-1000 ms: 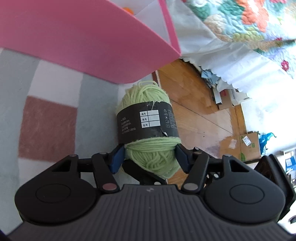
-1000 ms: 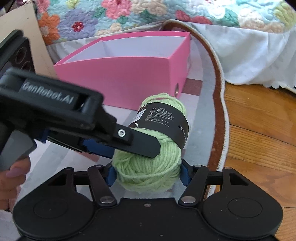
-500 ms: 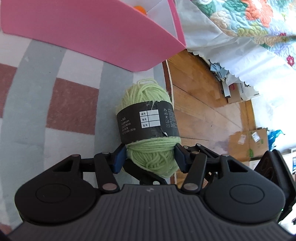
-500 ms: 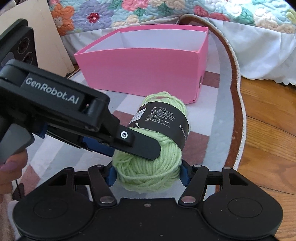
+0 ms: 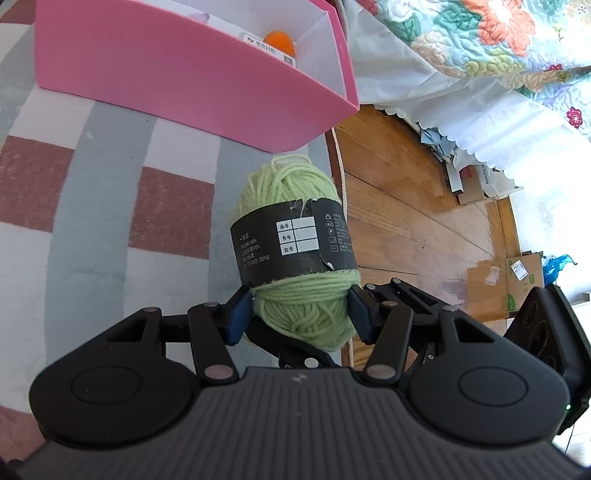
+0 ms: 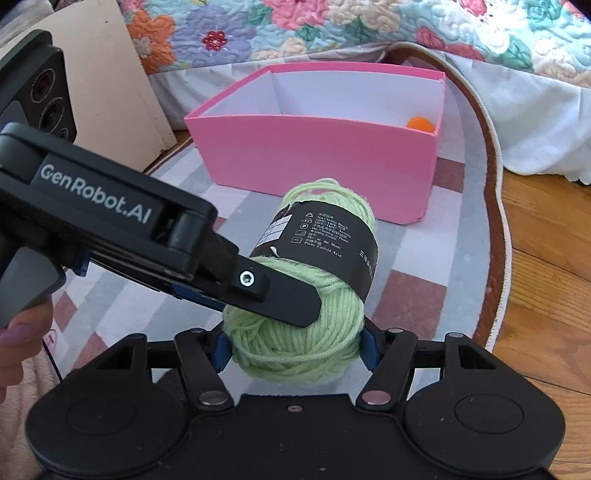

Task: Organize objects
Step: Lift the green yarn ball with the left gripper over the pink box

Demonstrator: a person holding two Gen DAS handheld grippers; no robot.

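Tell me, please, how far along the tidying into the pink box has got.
Already done: an orange ball and a white labelled item lie in the pink box. In hand: the green yarn skein is gripped by both the right tool and the left tool, above the striped rug, short of the box. Left: carrying the skein over the wall and releasing it inside.

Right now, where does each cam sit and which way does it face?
Left wrist: on the left gripper, looking along its fingers over the green yarn ball to the pink box; the right gripper shows behind.
Right wrist: on the right gripper, facing box and quilt; left gripper and hand show.
Shared: yarn, box, orange ball, rug.
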